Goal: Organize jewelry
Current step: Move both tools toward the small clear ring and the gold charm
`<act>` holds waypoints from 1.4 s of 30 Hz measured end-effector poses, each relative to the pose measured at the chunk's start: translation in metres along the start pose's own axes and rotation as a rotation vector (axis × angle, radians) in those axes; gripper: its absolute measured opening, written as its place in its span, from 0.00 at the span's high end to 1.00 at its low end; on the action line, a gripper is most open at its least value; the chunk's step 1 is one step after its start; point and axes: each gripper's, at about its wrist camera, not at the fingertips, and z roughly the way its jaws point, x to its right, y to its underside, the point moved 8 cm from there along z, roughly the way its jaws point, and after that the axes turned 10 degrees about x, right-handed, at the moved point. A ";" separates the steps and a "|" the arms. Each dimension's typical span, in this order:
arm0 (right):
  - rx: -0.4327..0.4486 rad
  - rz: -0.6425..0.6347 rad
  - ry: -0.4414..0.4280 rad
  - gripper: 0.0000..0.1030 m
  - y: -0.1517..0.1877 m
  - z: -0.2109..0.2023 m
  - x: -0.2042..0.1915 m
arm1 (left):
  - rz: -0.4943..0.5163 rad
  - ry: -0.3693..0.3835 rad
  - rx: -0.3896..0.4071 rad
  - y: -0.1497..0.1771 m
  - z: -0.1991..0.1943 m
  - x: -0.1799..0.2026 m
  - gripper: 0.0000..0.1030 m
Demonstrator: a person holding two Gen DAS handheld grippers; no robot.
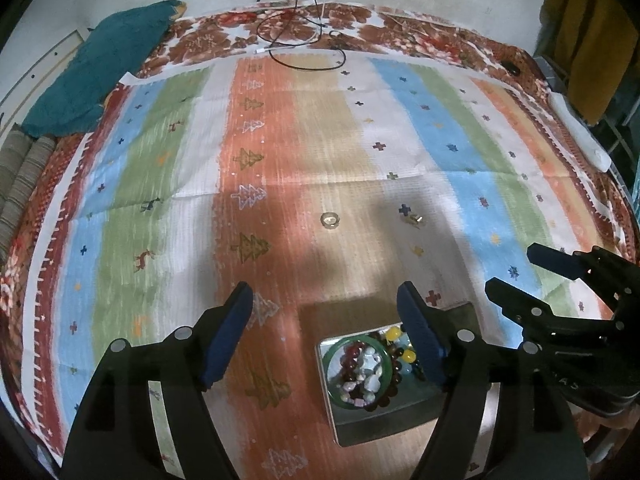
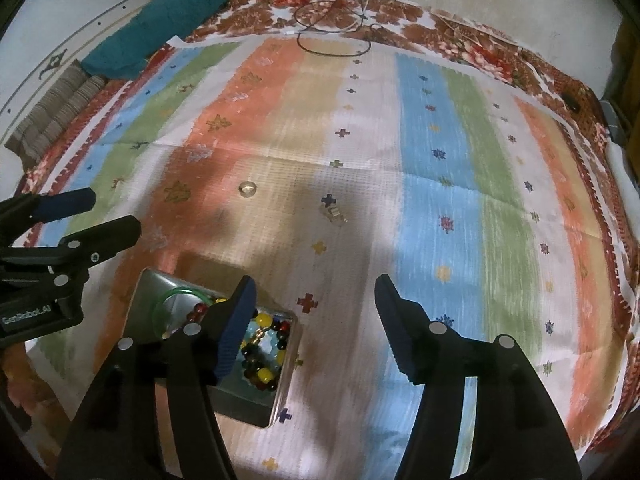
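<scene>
Hovering over a striped, pastel woven cloth (image 1: 312, 152), with both tools empty and jaws spread wide: left gripper (image 1: 325, 334) just left of the tin, right gripper (image 2: 316, 324) straddling its right edge.

Nearest: shallow square metal tin (image 1: 384, 420), already holding a green glass bangle (image 1: 340, 350) and beaded bracelets in dark red, yellow and pale blue (image 2: 262, 354).

Farther, well apart from the tin, two loose pieces left on the cloth: small clear round ring (image 1: 330, 220) on the tan stripe, and to its right a small gold-toned trinket (image 2: 334, 213) beside a blue cross motif; too blurred to say whether ring or earring.

Farthest: teal folded cloth (image 1: 96, 68) at far left, black cable loops (image 1: 308, 40) at the far edge.

Judged next: fetching the trinket with the right tool, the ring with the left. Best done by coming down near-vertical, fingertips straddling the piece and touching the cloth, closing slowly so the weave is not pinched up. Small, smooth pieces likely to slip or flick; worth lifting low and releasing only once inside the tin walls, clear of the bangle.
</scene>
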 end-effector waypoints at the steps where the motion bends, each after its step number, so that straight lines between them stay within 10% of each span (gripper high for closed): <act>1: -0.003 -0.003 0.001 0.38 -0.001 0.002 0.000 | 0.002 -0.005 -0.003 -0.001 0.002 -0.001 0.27; 42: -0.120 -0.007 0.000 0.38 -0.020 0.087 0.011 | 0.060 -0.011 -0.122 -0.027 0.101 -0.006 0.34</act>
